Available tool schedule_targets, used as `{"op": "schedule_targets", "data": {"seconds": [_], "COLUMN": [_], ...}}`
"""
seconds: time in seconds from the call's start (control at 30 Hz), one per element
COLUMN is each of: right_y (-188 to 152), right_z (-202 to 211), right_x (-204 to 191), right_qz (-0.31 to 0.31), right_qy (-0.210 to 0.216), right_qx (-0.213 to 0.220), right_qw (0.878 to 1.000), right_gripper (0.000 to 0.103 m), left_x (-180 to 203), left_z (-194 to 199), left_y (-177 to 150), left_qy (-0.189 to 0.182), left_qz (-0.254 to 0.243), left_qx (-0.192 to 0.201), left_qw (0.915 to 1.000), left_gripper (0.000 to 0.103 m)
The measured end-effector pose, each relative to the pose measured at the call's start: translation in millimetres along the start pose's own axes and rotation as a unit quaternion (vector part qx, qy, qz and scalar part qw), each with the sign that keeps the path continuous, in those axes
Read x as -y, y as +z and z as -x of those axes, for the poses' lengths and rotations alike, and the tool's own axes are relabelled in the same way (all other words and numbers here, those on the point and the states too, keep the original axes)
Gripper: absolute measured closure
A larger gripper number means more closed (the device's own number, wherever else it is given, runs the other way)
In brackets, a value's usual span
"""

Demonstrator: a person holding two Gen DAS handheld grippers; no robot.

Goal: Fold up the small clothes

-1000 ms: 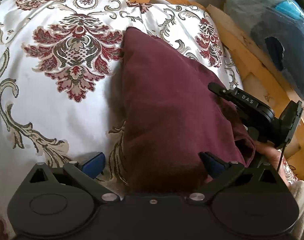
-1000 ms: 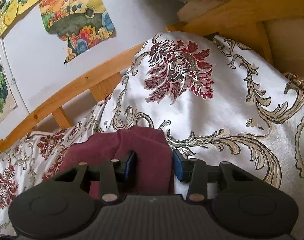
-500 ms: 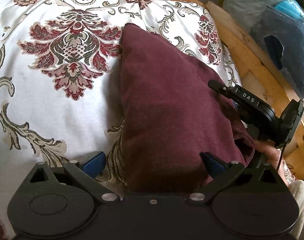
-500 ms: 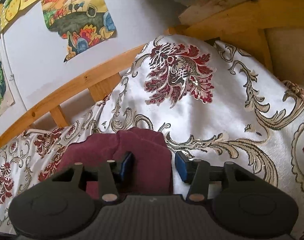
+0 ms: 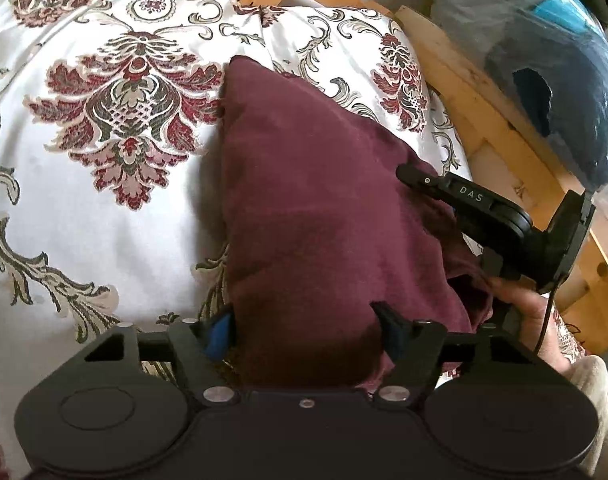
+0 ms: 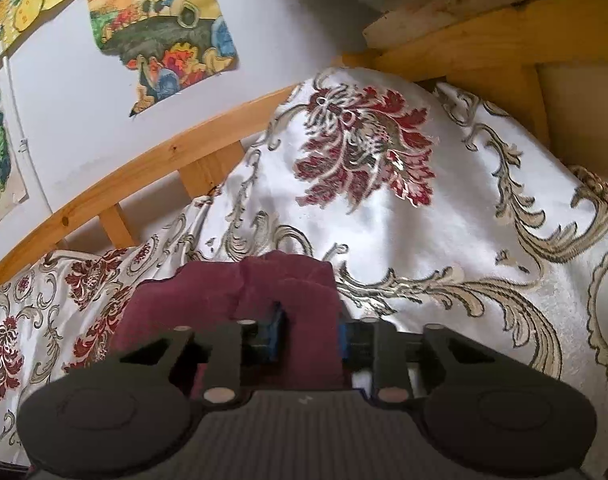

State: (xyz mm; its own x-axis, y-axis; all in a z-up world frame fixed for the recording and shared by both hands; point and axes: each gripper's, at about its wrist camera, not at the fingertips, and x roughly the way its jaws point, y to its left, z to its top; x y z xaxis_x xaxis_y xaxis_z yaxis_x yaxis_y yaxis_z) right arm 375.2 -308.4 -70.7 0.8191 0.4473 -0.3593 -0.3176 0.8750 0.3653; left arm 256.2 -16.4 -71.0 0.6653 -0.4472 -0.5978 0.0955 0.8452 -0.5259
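The maroon cloth [image 5: 323, 216] sits mid-frame on the bed [image 5: 104, 220]. Left gripper [image 5: 304, 332] is closing around its near edge, right gripper [image 6: 307, 332] closing on a bunched corner. Probably best to get both pinches firm before lifting, so layers don't slip.

L gripper [image 5: 304, 328] sits low at the near end of the maroon garment [image 5: 323, 208], angled down; jaws closing, cloth bunched between them, blue pad at the cloth's left edge, other finger pressed into its right side. R gripper [image 6: 307, 330] is at the garment's right edge, seen from the L cam as a black body lying over the cloth; jaws closing w/ a fold of cloth pinched between the blue pads. A hand [image 5: 519, 308] grips the R gripper's handle, just right of the garment's near corner.
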Motion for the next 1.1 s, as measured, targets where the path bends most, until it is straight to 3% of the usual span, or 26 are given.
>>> {"op": "schedule_targets", "data": {"seconds": [0.3,0.67,0.83,1.1], "right_y": [3.8,12.2,12.4,2.0], "right_z": [12.6,39.8,38.1,-7.3], "right_x": [-18.5,-74.2,-115.4,-190.4], "right_qz": [0.038,0.095,0.122,0.168], "right_qy": [-0.008,0.012,0.045,0.092], "right_qx": [0.022,0.081,0.096,0.077], "right_qw": [0.999,0.992,0.987,0.978], "right_gripper": [0.088,0.09,0.09,0.09], "left_x": [5.7,14.8,2.3,-44.3], "left_z": [11.8,51.6,81.2,116.1], "left_y": [3.0,5.7,7.7,16.8], "left_qy": [0.01,0.031,0.06,0.132], "left_qz": [0.009,-0.034,-0.035,-0.02], "left_qx": [0.015,0.047,0.067,0.102], "left_qw": [0.9998,0.9979,0.9953,0.9858], "left_gripper": [0.047,0.048,0.048,0.048]}}
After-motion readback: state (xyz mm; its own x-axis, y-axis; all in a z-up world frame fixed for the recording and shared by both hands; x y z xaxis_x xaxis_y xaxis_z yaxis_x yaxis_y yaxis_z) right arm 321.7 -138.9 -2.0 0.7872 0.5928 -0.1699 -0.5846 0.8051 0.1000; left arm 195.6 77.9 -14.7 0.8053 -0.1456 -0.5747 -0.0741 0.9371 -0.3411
